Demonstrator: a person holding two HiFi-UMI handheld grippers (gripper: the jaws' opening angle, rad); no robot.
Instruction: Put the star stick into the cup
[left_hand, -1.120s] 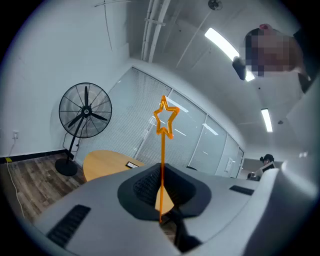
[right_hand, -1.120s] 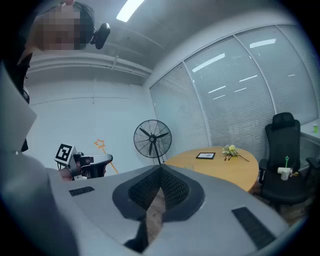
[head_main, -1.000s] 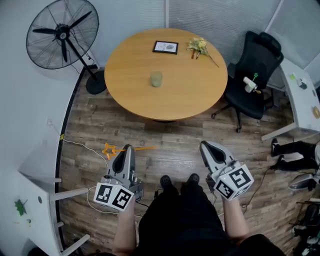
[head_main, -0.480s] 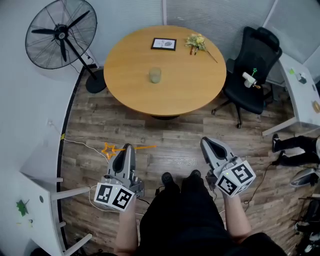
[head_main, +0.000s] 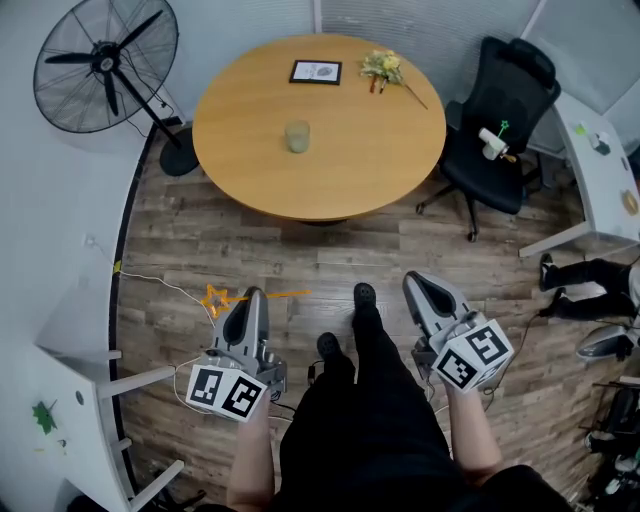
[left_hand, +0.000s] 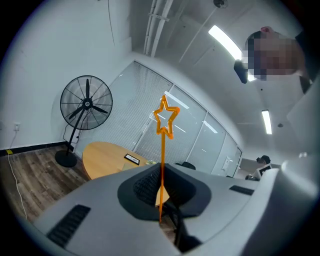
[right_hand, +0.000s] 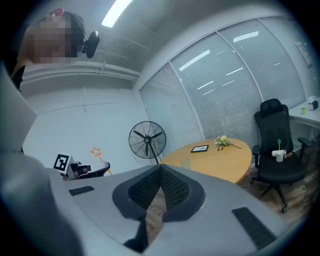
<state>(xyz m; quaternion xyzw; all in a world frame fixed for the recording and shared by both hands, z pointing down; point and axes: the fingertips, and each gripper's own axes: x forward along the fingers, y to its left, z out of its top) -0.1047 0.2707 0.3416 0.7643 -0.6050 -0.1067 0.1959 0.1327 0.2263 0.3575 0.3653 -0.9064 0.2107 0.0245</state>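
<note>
Star stick (head_main: 216, 298) sits clamped in the left claw (head_main: 255, 294), which is clenched on its thin orange shaft. In the head view the stick lies crosswise over the floor (head_main: 200, 250), with the star end out to the left of the claw and the plain end poking out to the right. In the left gripper view the shaft (left_hand: 161, 165) rises from between the closed jaws, with the star at the top. The right claw (head_main: 413, 282) is clenched too, its jaws meeting at the tips with nothing between them. Both claws are held low in front of the person, well apart from the table (head_main: 350, 170). The cup (head_main: 297, 136) stands upright near the middle of the table, with a frame (head_main: 315, 72) and flowers (head_main: 385, 67) at the far edge. A fan (head_main: 100, 65) stands to the left of the table and a chair (head_main: 500, 110) to the right.
</note>
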